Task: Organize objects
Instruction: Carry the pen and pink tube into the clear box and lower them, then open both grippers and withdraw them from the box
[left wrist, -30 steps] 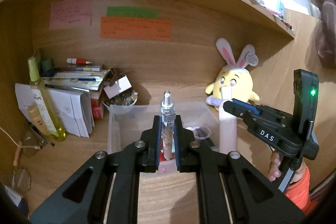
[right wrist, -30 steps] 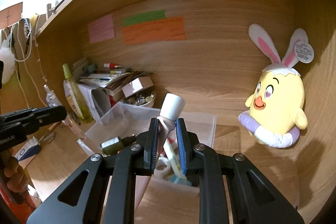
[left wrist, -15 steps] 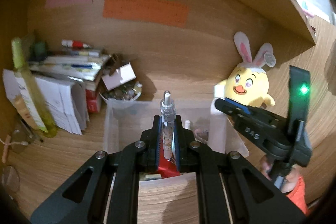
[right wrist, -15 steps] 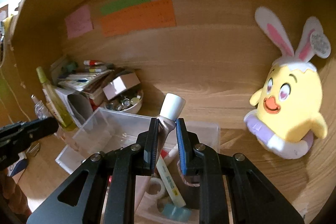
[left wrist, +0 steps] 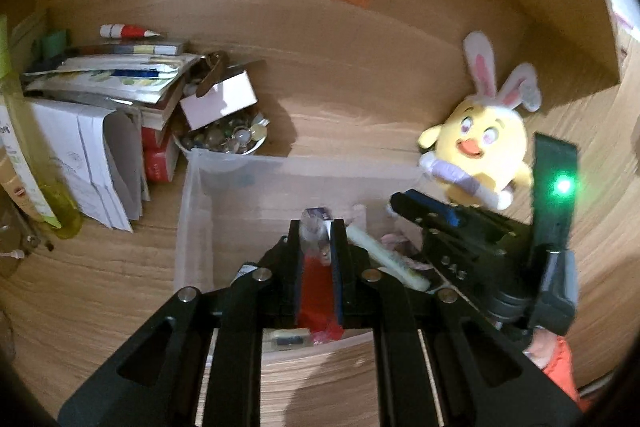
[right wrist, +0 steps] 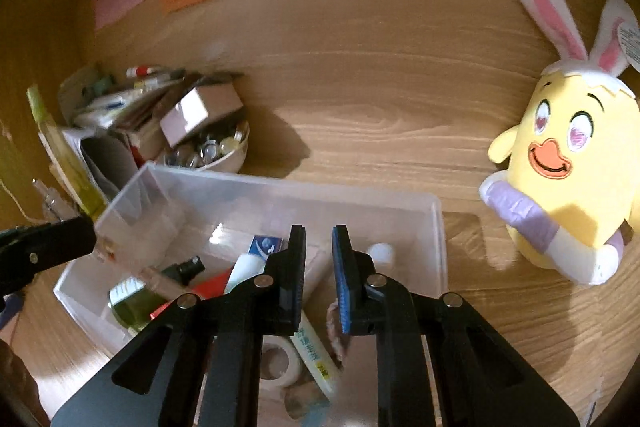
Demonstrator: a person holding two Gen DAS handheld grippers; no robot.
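Both grippers have dropped low over the clear plastic bin (right wrist: 438, 227) since a second ago; the wooden alcove now fills the view behind them.

Right gripper (right wrist: 319, 247): a second ago it clamped a pinkish tube with a white cap. Now the jaws stand apart with nothing between them. A white cap (right wrist: 381, 251) lies in the bin just beyond the fingertips, probably that tube, released.

Left gripper (left wrist: 317, 239): closed on a clear pen-like item (left wrist: 312, 227), blurred, tip pointing down into the bin.

Bin contents, large to small: green bottle (right wrist: 134, 301), white tube (right wrist: 248, 267), tape roll (right wrist: 280, 365).

Judgement: one item delivered, the left-hand item next to let go. The plush chick (right wrist: 576, 163) sits untouched on the bench (right wrist: 400, 115), well right of the bin.
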